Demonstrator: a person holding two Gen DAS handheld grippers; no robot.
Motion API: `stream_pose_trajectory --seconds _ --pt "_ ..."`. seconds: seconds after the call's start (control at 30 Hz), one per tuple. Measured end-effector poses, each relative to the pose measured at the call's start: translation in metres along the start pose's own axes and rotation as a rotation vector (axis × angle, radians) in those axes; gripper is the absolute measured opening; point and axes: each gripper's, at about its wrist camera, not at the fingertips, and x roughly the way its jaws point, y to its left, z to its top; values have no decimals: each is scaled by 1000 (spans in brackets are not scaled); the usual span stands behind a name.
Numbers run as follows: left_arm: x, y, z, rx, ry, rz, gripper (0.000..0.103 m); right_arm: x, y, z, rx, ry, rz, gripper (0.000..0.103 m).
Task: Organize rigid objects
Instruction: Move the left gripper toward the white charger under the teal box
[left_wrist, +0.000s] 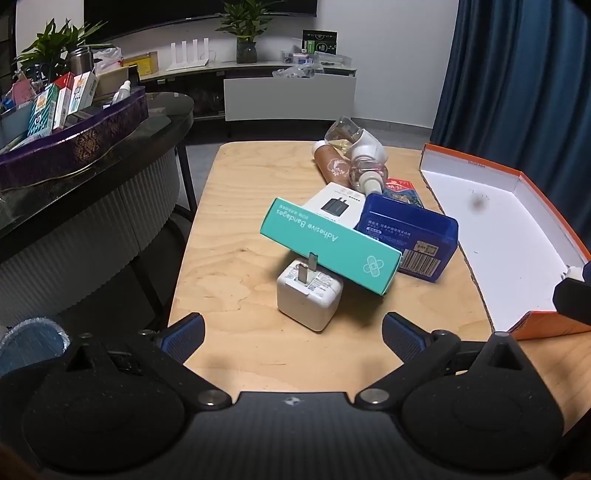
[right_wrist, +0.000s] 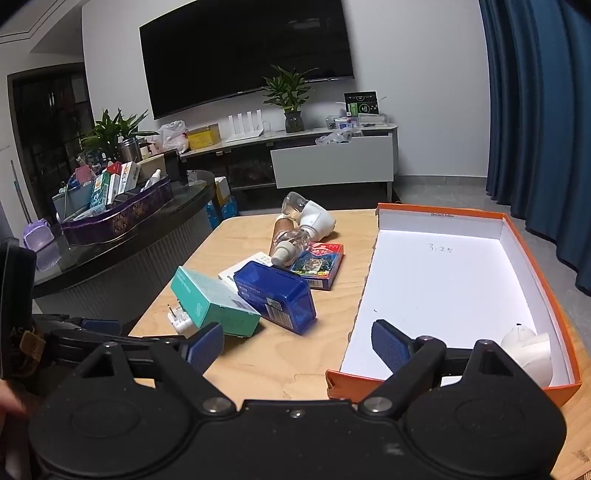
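My left claw (left_wrist: 293, 328) stands released, the white charger (left_wrist: 309, 297) just ahead between its fingers. Judged light, stiff, slick: grip the flat sides, below the prongs.

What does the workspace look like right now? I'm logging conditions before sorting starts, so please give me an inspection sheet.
Surface: wooden table, mostly bare at the near end.
Job's things: white charger under the teal bandage box, which leans on the blue box; card pack and bottles behind; orange tray holds one white object.
Clutter: nothing seen on the table.
Grippers: left gripper and right gripper open, empty.
Cables: nothing seen.
Surroundings: dark side table with a purple tray; blue curtain.
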Motion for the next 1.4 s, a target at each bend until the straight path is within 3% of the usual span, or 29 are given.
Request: stream_pose_trajectory --seconds 0.67,0.97,1.13,1.4 --pt "8 2 -4 4 -5 0 103 9 -3 -4 7 34 13 102" --pt "18 5 -5 6 34 -13 103 15 -6 -4 15 64 15 102" --pt "30 6 -2 13 125 -20 103 17 -6 -4 10 67 13 102" --pt "42 4 3 48 40 -52 103 24 -10 -6 15 84 7 102"
